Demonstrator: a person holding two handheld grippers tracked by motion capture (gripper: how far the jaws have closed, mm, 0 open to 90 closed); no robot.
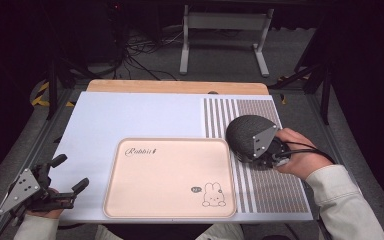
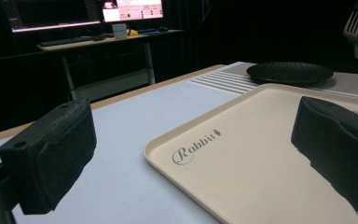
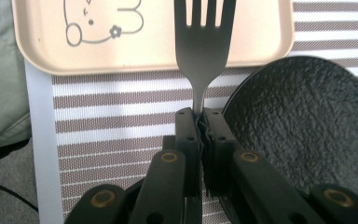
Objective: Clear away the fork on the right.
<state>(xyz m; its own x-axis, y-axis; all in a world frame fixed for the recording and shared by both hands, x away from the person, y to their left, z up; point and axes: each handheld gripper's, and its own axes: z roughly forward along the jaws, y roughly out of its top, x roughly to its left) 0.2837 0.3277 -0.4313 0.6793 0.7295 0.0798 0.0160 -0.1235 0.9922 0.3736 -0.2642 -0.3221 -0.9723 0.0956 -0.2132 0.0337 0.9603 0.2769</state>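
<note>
A grey fork (image 3: 204,51) stands out of my right gripper (image 3: 199,116), which is shut on its handle, tines pointing toward the beige rabbit tray (image 3: 261,44). A black textured plate (image 3: 303,126) lies just beside that gripper on the striped mat. In the high view the right gripper (image 1: 260,150) hovers over the near edge of the plate (image 1: 242,131), right of the tray (image 1: 170,200). My left gripper (image 1: 71,172) rests at the table's near left corner, open, with nothing between its pads (image 2: 51,158). Ahead of it lie the tray (image 2: 261,154) and the plate (image 2: 289,72).
A brown-and-white striped mat (image 1: 275,190) covers the right end of the white tabletop (image 1: 130,117). A wooden board edge (image 1: 177,86) runs along the far side. A metal stand (image 1: 225,35) and cables are on the floor beyond.
</note>
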